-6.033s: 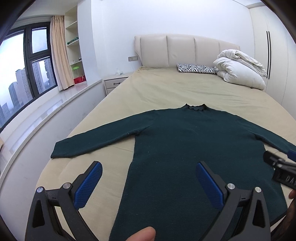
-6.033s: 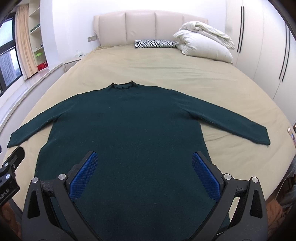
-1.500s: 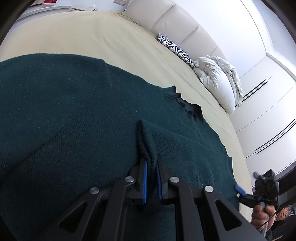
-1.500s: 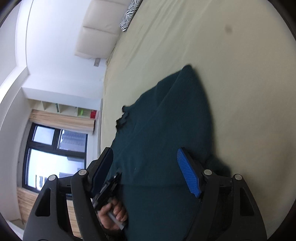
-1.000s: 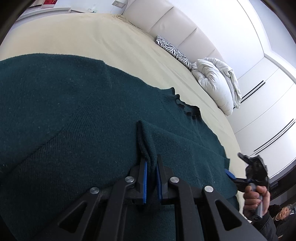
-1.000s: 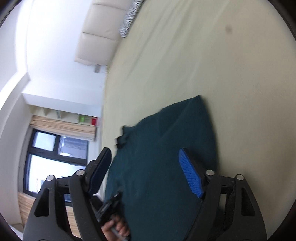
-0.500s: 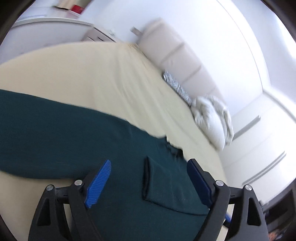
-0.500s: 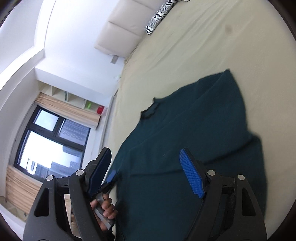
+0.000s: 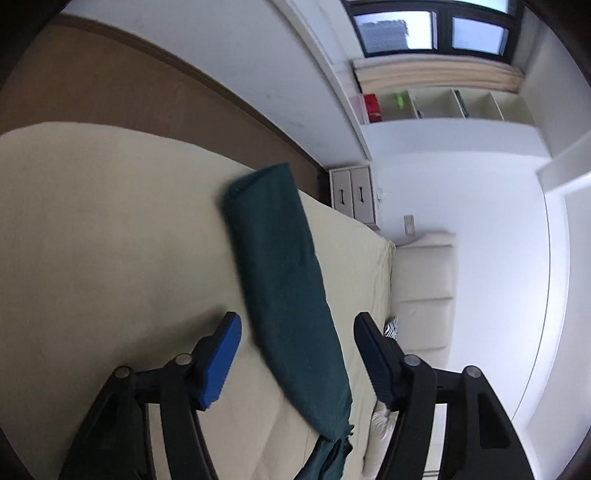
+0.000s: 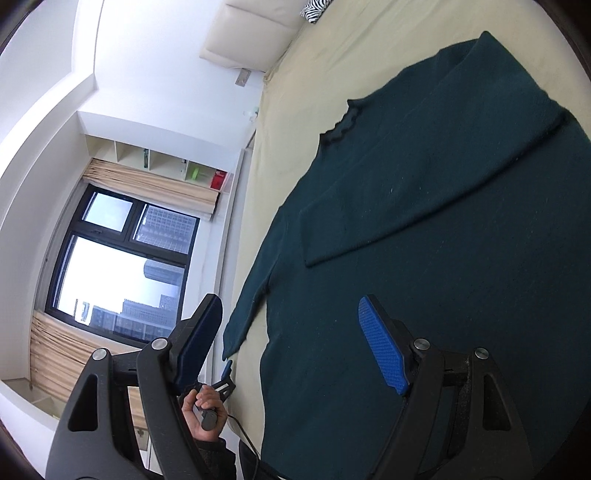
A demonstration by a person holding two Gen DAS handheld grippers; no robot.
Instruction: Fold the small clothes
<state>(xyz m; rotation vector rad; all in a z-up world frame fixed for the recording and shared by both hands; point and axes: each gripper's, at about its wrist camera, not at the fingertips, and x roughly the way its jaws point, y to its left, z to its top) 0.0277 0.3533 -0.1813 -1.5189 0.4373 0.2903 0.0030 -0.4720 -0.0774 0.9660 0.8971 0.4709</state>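
A dark green sweater [image 10: 461, 258] lies flat on the beige bed [image 10: 295, 81], with one sleeve folded across its chest [image 10: 424, 199]. The other sleeve [image 9: 280, 280] stretches out straight toward the window-side edge of the bed. My left gripper [image 9: 297, 354] hovers just short of that sleeve, which runs through the gap between the blue pads untouched; the jaws are closing. In the right wrist view a hand [image 10: 208, 404] holds the left gripper [image 10: 227, 378] by the cuff end. My right gripper [image 10: 291, 343] stands open above the sweater's lower body, with nothing in it.
The bed's edge [image 9: 258, 155] drops to a brown floor strip beside a white window ledge. A nightstand [image 9: 351, 192] and the padded headboard [image 9: 421, 295] stand beyond. A zebra pillow [image 10: 314, 9] lies at the bed's head. Window [image 10: 118, 266] and shelves are on the left.
My left gripper let go of the folded sleeve's cuff, opened wide, rolled and swung across to the outstretched sleeve. The right gripper drew back and up, still open.
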